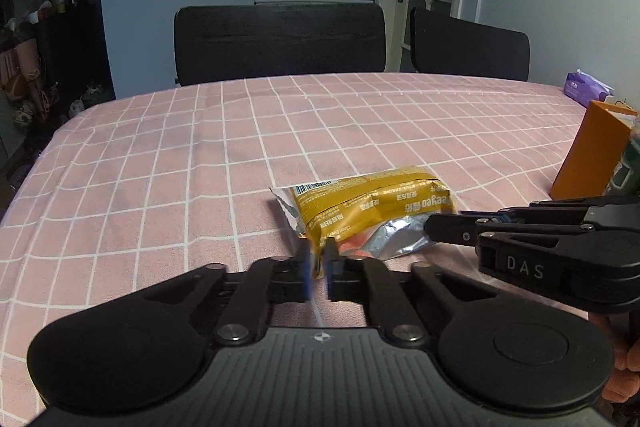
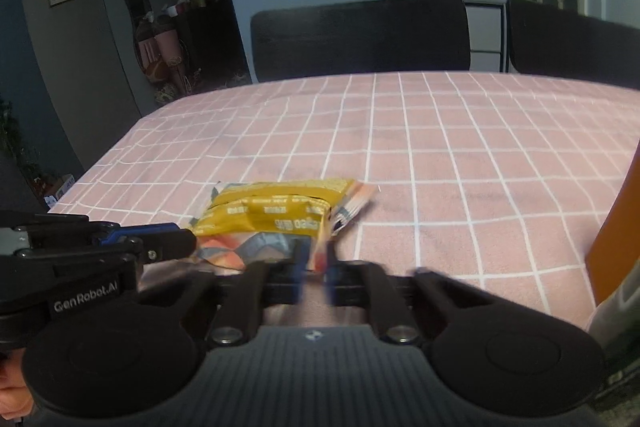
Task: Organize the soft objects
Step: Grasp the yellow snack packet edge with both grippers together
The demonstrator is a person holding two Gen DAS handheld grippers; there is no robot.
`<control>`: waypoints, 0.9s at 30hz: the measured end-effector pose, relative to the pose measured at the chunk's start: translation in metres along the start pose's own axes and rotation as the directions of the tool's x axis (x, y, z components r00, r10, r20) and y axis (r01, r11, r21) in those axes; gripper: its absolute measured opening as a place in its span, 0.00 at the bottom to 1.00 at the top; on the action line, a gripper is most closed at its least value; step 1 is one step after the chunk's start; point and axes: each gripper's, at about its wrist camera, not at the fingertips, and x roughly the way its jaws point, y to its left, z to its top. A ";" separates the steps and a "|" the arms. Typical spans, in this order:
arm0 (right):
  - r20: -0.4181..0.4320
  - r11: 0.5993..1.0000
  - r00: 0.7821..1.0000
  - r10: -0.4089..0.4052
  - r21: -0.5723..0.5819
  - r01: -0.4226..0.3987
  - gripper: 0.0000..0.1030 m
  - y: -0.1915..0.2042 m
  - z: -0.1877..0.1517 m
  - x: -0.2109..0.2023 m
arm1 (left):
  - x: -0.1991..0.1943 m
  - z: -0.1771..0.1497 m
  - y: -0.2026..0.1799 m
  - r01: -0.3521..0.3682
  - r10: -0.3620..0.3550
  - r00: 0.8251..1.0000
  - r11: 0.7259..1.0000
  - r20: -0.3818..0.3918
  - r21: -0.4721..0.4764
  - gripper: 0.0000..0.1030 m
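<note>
A yellow foil snack packet (image 1: 372, 211) lies on the pink checked tablecloth (image 1: 200, 167); it also shows in the right wrist view (image 2: 280, 215). My left gripper (image 1: 318, 259) is shut on the packet's near edge. It shows from the side in the right wrist view (image 2: 180, 243). My right gripper (image 2: 316, 259) is shut on the packet's other near corner. It shows from the side in the left wrist view (image 1: 436, 223), touching the crumpled silver end.
An orange box (image 1: 588, 151) stands at the table's right, also visible in the right wrist view (image 2: 616, 235). A purple wipes pack (image 1: 586, 89) lies behind it. Two black chairs (image 1: 280, 43) stand at the table's far edge.
</note>
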 end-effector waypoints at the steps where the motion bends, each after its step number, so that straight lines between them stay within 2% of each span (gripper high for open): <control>1: 0.005 1.000 1.000 -0.001 -0.003 0.001 0.01 0.000 0.000 -0.004 | -0.003 0.000 -0.001 0.004 -0.004 1.000 1.000 0.004 -0.003 0.00; 9: 0.041 1.000 0.999 -0.017 -0.023 0.018 0.00 0.010 -0.004 -0.033 | -0.031 -0.010 -0.006 0.011 -0.010 1.000 1.000 0.019 -0.016 0.00; 14: 0.035 1.000 0.999 0.020 -0.002 -0.020 0.00 0.014 -0.021 -0.061 | -0.060 -0.024 -0.016 0.042 -0.042 0.999 0.999 0.007 -0.014 0.00; 16: 0.023 1.000 1.000 0.016 0.007 -0.016 0.00 0.015 -0.032 -0.074 | -0.072 -0.033 -0.024 0.030 -0.030 1.000 0.999 0.002 0.010 0.01; 18: 0.024 0.999 0.999 0.029 0.023 -0.029 0.00 0.012 -0.042 -0.086 | -0.081 -0.043 -0.032 0.002 -0.003 1.000 0.998 0.010 0.055 0.16; 20: 0.019 0.999 0.999 0.030 0.029 -0.031 0.00 0.010 -0.050 -0.096 | -0.086 -0.053 -0.040 -0.027 0.026 1.000 0.995 0.016 0.095 0.60; 21: 0.017 0.999 0.999 0.030 0.029 -0.031 0.00 0.008 -0.054 -0.101 | -0.087 -0.057 -0.043 -0.034 0.032 0.999 0.993 0.017 0.109 0.67; 24: 0.000 0.999 1.000 0.030 0.038 -0.030 0.00 0.002 -0.063 -0.105 | -0.081 -0.063 -0.050 -0.023 0.023 1.000 0.991 0.000 0.130 0.70; 27: -0.024 0.997 0.999 0.030 0.071 -0.028 0.00 -0.004 -0.067 -0.101 | -0.068 -0.065 -0.048 0.003 0.000 1.000 0.996 -0.024 0.093 0.69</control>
